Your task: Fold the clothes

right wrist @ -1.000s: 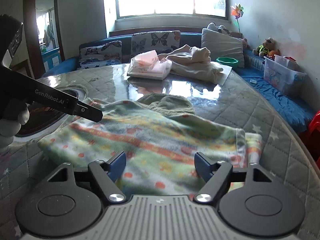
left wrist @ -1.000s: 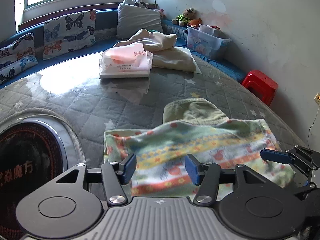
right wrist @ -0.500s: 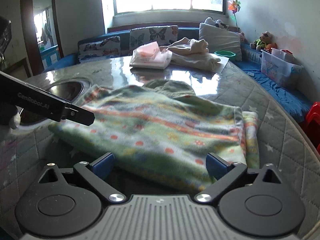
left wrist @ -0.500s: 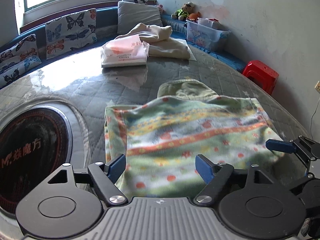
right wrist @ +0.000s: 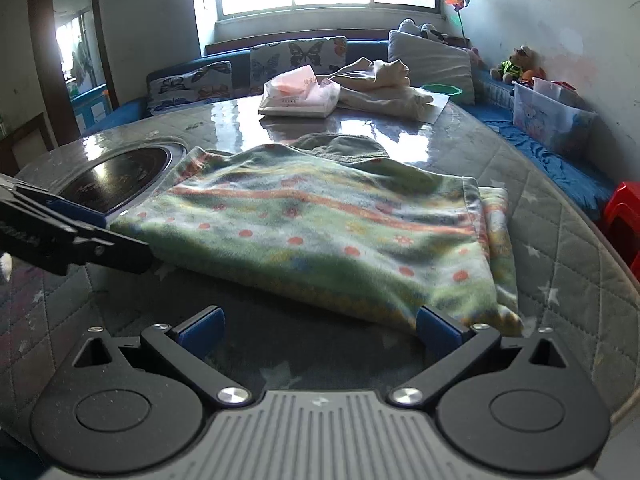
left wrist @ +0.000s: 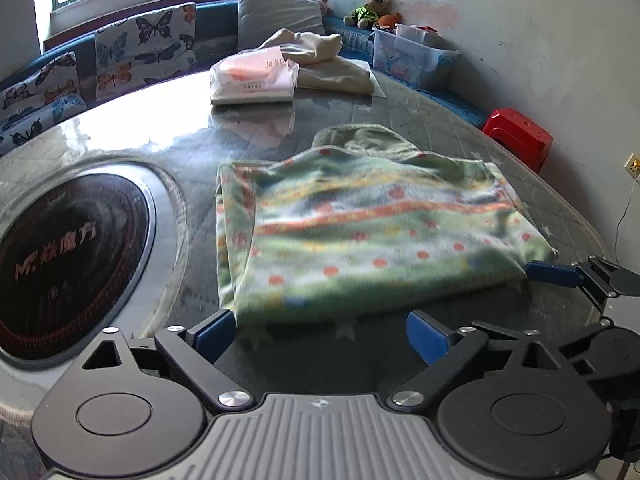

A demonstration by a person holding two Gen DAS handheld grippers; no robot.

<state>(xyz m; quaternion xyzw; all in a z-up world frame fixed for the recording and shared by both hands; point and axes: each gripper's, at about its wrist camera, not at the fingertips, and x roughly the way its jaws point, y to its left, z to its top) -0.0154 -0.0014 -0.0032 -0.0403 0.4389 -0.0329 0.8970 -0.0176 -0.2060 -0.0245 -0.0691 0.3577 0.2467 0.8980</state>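
Lying folded on the quilted table top (left wrist: pixel 420 120) is the green patterned garment (left wrist: pixel 372 236), w/ an olive hood (left wrist: pixel 360 140) sticking out at its far edge & the round black hob (left wrist: pixel 60 256) just beside it. Left gripper (left wrist: pixel 320 334) is opening its jaws wide, gripping nothing, the garment's near edge sitting just ahead of its blue pads (left wrist: pixel 214 332). Right gripper (right wrist: pixel 318 336) is opening too, nearly full spread, nothing clamped, one pad touching the garment's near corner.

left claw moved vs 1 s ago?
Yes. The left claw has backed off toward the near edge of the green garment, jaws opening and empty; earlier it sat over the cloth.
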